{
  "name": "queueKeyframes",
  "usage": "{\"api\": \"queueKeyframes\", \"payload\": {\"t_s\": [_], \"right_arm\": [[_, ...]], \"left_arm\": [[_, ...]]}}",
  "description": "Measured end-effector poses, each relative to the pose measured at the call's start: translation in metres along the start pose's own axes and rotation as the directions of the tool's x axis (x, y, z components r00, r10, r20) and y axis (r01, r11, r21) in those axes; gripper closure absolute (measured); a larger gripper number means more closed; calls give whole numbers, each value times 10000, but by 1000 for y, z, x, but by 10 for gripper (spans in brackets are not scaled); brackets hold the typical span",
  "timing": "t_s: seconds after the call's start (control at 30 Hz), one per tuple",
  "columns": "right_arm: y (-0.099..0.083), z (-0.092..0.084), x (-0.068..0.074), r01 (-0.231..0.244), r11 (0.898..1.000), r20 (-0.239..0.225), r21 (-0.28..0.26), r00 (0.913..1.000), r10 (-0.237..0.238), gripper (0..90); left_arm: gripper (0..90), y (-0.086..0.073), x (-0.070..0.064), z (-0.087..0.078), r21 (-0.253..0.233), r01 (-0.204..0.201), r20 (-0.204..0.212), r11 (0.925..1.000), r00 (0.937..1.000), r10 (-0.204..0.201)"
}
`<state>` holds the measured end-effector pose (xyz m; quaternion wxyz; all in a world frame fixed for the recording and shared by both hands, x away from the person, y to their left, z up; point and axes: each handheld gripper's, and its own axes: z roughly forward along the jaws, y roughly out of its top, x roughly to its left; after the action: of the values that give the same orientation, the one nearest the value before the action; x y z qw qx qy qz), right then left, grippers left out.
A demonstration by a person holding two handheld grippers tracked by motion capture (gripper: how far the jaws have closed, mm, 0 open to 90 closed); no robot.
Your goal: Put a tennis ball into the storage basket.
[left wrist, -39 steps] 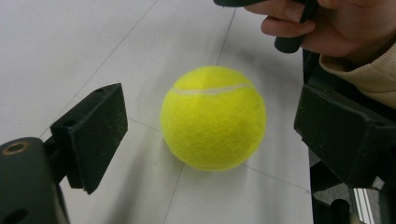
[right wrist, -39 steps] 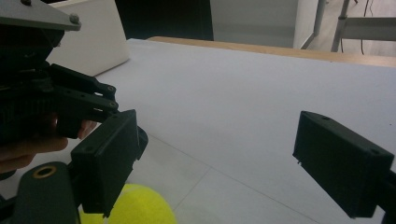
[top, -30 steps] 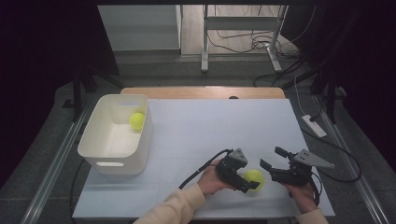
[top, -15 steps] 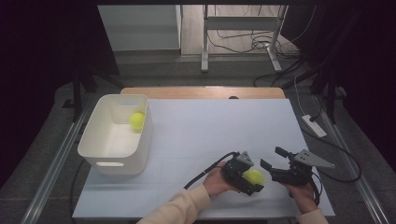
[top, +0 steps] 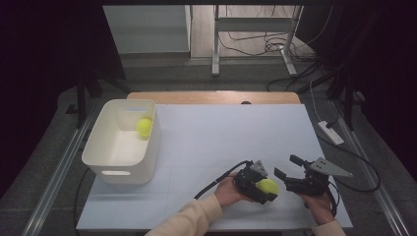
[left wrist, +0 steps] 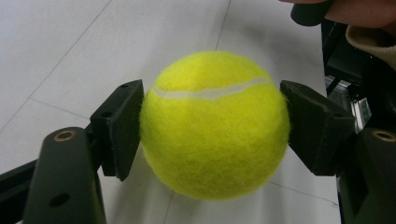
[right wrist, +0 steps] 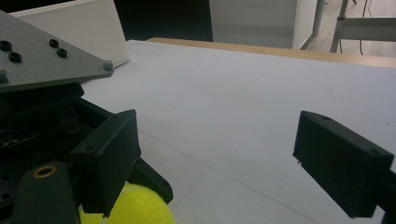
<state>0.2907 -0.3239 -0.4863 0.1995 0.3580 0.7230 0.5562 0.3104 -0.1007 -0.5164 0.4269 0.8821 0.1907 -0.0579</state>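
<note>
Two balls total: left gripper (top: pixel 260 186) fingers have just closed on the tennis ball (left wrist: pixel 214 123), probably headed for the bin (top: pixel 101 162). Right gripper (top: pixel 287 168) waits, fingers wide, empty.

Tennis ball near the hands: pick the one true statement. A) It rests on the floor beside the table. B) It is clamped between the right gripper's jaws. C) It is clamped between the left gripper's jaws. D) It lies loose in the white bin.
C: in the left gripper view the tennis ball sits with both pads of the left gripper pressed against its sides, while the right gripper stands open with nothing between its jaws.
</note>
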Motion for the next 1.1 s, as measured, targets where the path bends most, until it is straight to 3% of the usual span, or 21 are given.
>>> {"api": "queueKeyframes", "payload": {"t_s": [0.3,0.57,0.97,1.1], "right_arm": [[0,-1,0,-25,10000,45,-47,10000,25,142],[0,-1,0,30,10000,45,-30,10000,-30,142],[-1,0,1,43,10000,9,35,10000,-43,142],[-1,0,0,44,10000,-9,32,10000,-44,142]], "left_arm": [[273,1,-3,-5,-270,-131,-35,9995,9999,130],[273,-2,-2,-20,-489,-39,-104,9988,9999,34],[272,-6,2,-49,-1114,45,-583,9938,9982,-110],[272,-7,3,-61,-1438,206,-412,9894,9988,-268]]}}
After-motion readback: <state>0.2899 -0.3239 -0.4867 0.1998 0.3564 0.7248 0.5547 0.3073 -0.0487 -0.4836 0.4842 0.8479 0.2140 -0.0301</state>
